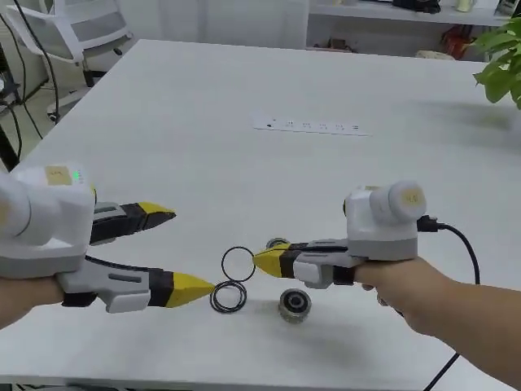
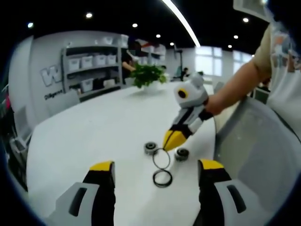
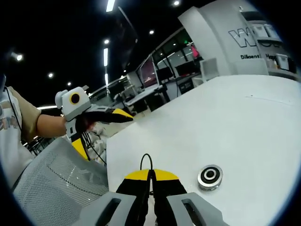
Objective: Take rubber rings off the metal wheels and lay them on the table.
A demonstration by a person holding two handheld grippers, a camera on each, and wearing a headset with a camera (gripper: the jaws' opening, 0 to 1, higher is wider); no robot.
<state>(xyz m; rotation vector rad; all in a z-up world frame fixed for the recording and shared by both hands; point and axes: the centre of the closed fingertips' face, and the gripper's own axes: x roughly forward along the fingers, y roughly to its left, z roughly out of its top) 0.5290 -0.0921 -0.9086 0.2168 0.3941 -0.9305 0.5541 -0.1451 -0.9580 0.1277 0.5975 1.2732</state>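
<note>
My right gripper (image 1: 259, 260) is shut on a thin black rubber ring (image 1: 238, 262), which hangs just off its yellow tips; the same held ring (image 3: 146, 162) rises from the closed jaws in the right gripper view. Black rings (image 1: 229, 297) lie overlapped on the white table (image 1: 244, 122), in front of the held one. One metal wheel (image 1: 294, 304) sits near the right gripper, and another wheel (image 1: 278, 243) peeks out behind it. My left gripper (image 1: 183, 251) stands open to the left, empty, facing the rings (image 2: 162, 178).
A white power strip (image 1: 313, 127) lies flat mid-table. A green plant (image 1: 501, 61) stands at the far right edge. An office chair (image 1: 69, 32) is beyond the far left corner. A black cable (image 1: 464, 244) trails from the right gripper.
</note>
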